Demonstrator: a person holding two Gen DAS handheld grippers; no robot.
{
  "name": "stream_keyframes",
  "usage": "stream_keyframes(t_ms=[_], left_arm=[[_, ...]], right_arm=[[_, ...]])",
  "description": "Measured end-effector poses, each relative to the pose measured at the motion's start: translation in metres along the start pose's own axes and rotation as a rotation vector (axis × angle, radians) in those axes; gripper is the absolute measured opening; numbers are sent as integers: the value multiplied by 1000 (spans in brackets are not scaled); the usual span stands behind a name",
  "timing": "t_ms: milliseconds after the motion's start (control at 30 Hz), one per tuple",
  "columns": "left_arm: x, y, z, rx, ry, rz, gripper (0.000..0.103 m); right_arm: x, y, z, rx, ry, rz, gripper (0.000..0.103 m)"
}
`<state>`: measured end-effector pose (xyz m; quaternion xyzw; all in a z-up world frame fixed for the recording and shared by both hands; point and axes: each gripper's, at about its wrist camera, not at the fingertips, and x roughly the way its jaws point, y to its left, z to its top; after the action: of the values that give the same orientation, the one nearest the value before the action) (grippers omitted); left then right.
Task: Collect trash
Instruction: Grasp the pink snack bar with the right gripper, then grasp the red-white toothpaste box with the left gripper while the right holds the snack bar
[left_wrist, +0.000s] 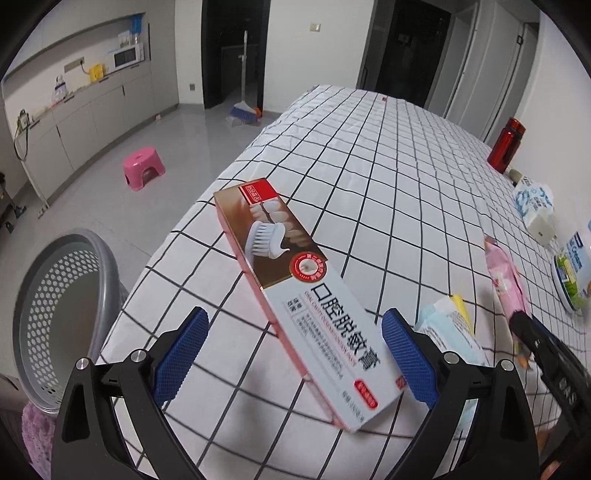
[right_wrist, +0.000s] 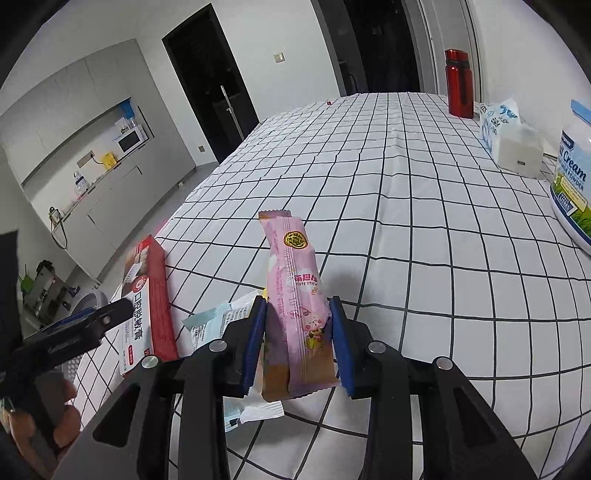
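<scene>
A toothpaste box (left_wrist: 295, 284) lies tilted between the fingers of my left gripper (left_wrist: 295, 316), above the checked tablecloth (left_wrist: 388, 166). The right pad touches the box's edge while the left pad stands clear of it, so the jaws are open. My right gripper (right_wrist: 298, 343) is shut on a pink snack packet (right_wrist: 295, 295), which it holds upright just above the cloth. Beneath and beside it lie a pale blue and white wrapper (right_wrist: 218, 317) and a white wrapper (right_wrist: 258, 410). A grey perforated basket (left_wrist: 55, 314) stands on the floor left of the table.
Along the table's right side stand a red bottle (right_wrist: 459, 83), a tissue pack (right_wrist: 509, 140) and a milk powder tin (right_wrist: 572, 184). A pink stool (left_wrist: 144, 166) and a broom (left_wrist: 243, 110) are out on the floor. A hand (right_wrist: 55, 424) holds the left gripper.
</scene>
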<state>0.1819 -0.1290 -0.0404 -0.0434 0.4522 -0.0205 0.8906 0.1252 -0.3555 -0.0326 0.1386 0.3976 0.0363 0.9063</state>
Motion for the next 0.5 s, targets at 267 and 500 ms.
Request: stream_keyframes(t_ms=[267, 500], left_arm=[[23, -8, 7, -11, 43, 55, 93], [40, -16, 7, 18, 87, 87, 93]], right_arm=[[-4, 1, 1, -5, -14, -4, 34], [-1, 2, 0, -8, -6, 0, 34]])
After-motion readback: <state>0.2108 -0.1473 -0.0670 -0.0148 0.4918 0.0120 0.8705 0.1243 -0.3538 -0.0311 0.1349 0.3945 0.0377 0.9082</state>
